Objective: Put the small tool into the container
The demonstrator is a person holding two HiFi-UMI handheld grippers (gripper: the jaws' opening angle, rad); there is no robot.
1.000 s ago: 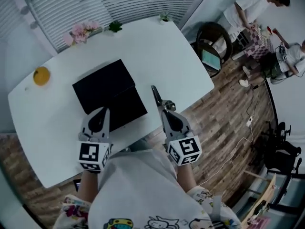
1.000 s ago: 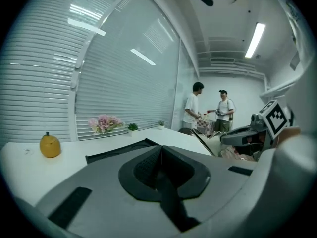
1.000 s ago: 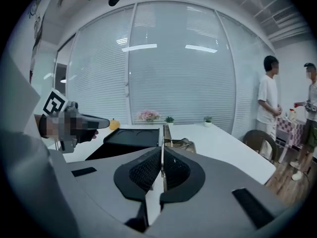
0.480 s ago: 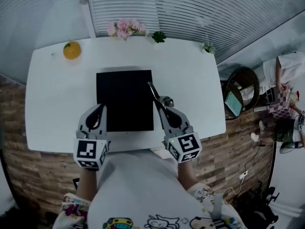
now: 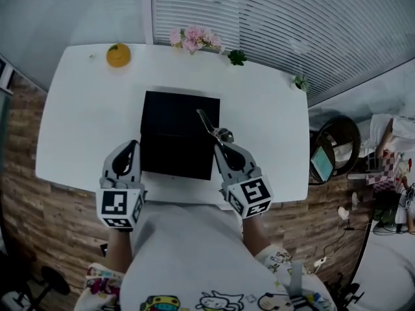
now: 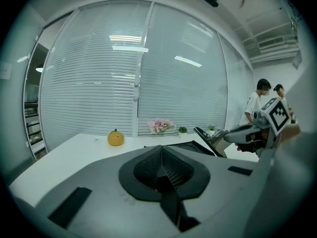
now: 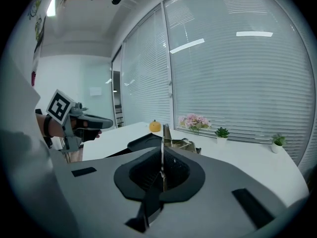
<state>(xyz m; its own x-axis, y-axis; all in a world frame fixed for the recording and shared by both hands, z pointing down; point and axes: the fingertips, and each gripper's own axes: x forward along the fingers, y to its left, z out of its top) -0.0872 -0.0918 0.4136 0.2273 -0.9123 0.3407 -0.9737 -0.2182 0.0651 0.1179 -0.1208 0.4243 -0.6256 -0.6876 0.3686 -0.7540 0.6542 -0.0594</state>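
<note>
The person holds both grippers out over the near side of the white rectangular table (image 5: pixel 71 135). Both point away from the body and tilt slightly downward, and the marker cubes sit nearest the person's chest.

The grey left gripper (image 5: pixel 131 146) hangs just beside the left edge of the flat black rectangular container (image 5: pixel 172 144). Its 2 jaws are pressed together with nothing between them.

The grey right gripper (image 5: pixel 222 146) is by the container's right edge, its jaws clamped on the small silver metal tool (image 5: pixel 209 123). The tool juts forward and to the left, with its tip above the container's right side. The container lies between the 2 grippers.

A round orange fruit (image 5: pixel 118 55) sits at the table's far left corner. A bunch of pink flowers (image 5: pixel 193 39) and 2 small green potted plants (image 5: pixel 237 57) line the far edge, below white window blinds (image 5: pixel 272 18). In the left gripper view, 2 people (image 6: pixel 256 108) stand beyond the right gripper.
</note>
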